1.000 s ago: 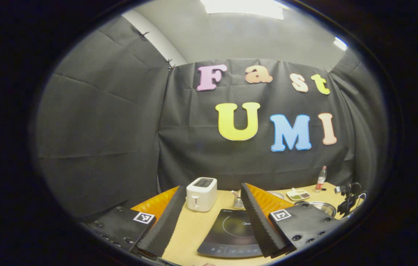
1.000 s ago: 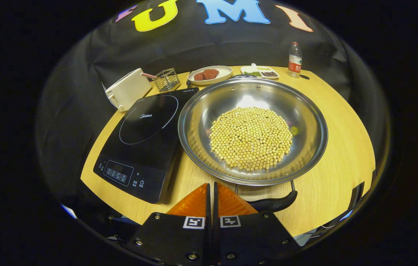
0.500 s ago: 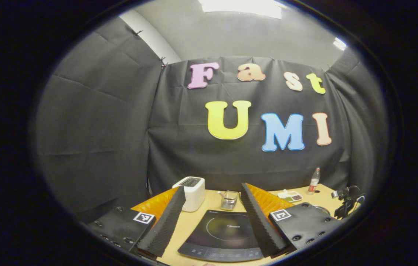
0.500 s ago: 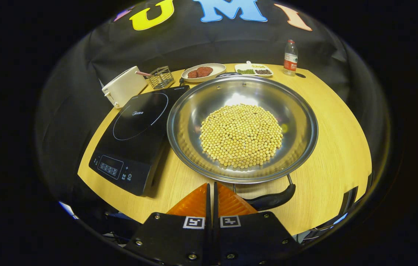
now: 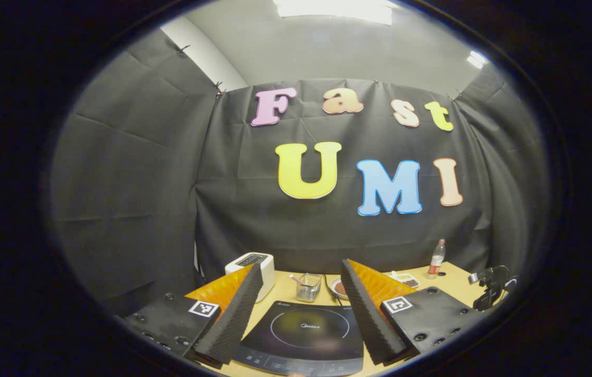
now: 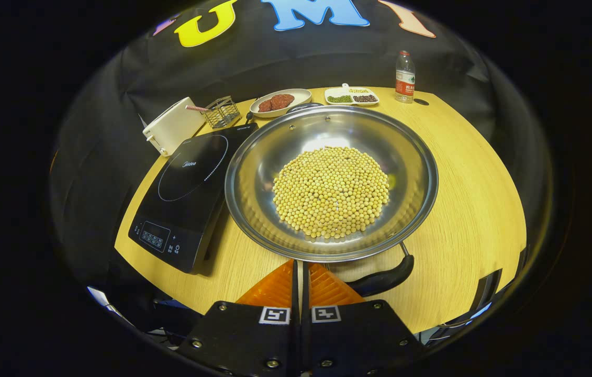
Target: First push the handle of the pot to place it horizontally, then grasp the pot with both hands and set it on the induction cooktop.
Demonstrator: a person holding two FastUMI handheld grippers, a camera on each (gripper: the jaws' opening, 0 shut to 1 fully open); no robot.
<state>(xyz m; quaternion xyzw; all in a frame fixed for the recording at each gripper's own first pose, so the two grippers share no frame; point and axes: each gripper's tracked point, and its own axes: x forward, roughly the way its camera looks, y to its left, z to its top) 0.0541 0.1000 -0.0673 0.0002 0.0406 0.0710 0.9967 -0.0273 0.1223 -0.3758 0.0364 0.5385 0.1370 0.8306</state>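
Judging from the layout, the task is at its first step: the pot (image 6: 331, 183) sits on the table (image 6: 473, 209) just beside the induction cooktop (image 6: 186, 193), not yet on it, and its near handle (image 6: 382, 277) lies skewed. The right gripper (image 6: 300, 272), fingers pressed together and holding nothing, sits next to that handle. The left gripper (image 5: 301, 309) is spread wide and empty above the cooktop. Contents: the pot holds a mound of soybeans (image 6: 331, 191); a plate (image 6: 280, 102) and a divided dish (image 6: 352, 97) beyond it hold food.
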